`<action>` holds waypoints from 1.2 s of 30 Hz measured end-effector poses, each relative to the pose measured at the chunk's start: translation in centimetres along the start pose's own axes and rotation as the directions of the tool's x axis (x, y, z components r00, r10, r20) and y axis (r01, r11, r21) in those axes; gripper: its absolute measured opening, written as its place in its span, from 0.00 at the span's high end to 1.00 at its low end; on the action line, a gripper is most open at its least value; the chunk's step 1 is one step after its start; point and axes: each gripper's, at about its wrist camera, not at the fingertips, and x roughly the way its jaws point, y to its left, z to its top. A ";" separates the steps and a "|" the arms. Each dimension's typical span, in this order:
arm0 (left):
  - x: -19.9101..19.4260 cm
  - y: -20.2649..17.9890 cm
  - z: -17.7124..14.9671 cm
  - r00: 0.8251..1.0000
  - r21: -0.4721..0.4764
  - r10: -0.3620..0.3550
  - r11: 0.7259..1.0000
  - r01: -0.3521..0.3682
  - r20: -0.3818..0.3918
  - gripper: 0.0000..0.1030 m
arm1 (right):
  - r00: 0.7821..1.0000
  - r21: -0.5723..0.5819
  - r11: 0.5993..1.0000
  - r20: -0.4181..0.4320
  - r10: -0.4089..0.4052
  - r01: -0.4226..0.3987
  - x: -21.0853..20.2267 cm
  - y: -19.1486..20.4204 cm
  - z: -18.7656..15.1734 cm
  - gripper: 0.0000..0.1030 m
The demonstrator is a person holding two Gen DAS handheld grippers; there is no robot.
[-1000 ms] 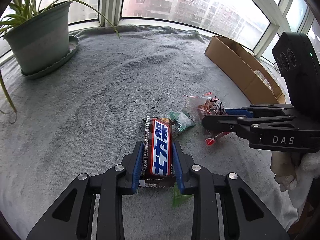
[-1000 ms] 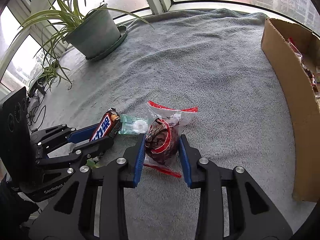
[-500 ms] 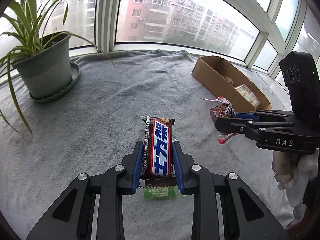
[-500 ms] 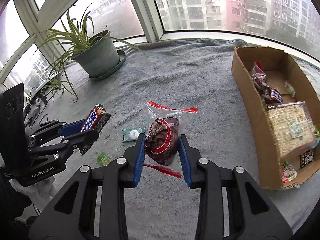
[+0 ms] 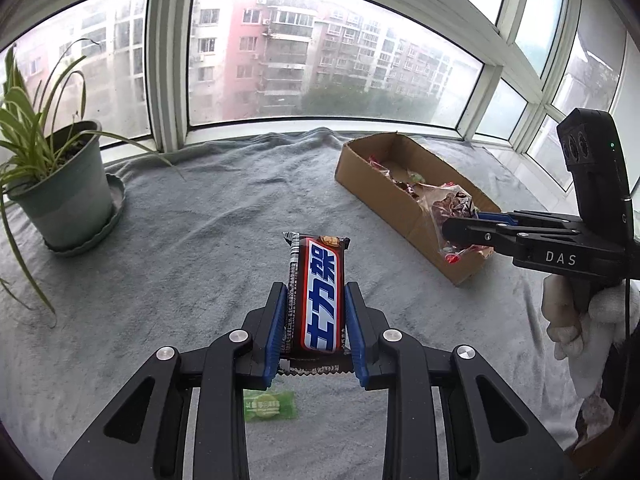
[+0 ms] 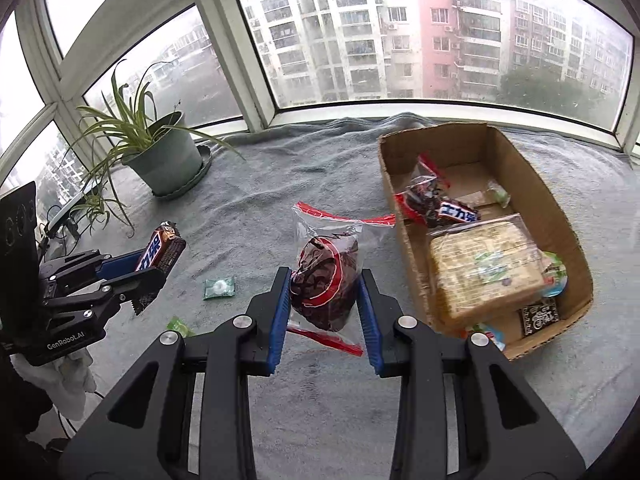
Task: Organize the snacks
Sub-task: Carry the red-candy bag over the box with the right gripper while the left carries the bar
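Left gripper (image 5: 316, 312): jaws clamped on a chocolate bar (image 5: 318, 292), held off the grey blanket (image 5: 200, 248) at lower centre of the left view. Right gripper (image 6: 324, 304): jaws closed on a clear bag of dark snacks (image 6: 326, 276), just left of the cardboard box (image 6: 560, 216), which fills the right of that view. Two small green packets (image 6: 219, 288), probably sweets, lie on the blanket at lower left.

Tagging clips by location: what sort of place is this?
Probably a bay-window ledge in a high-rise flat: curved windows facing apartment blocks, a grey blanket over the sill, a potted plant.
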 end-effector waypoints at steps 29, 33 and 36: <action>8.7 -8.7 10.6 0.995 0.121 -0.088 0.989 0.082 0.040 0.74 | 0.977 0.088 0.976 0.062 -0.203 0.197 0.9 -14.3 6.6 0.67; 10.9 -9.5 11.4 0.996 0.123 -0.084 0.989 0.080 0.029 0.74 | 0.979 0.091 0.977 0.055 -0.197 0.191 2.0 -15.0 6.9 0.67; 12.3 -10.1 11.8 0.996 0.124 -0.082 0.989 0.078 0.022 0.74 | 0.979 0.090 0.977 0.049 -0.197 0.193 2.8 -15.3 6.9 0.67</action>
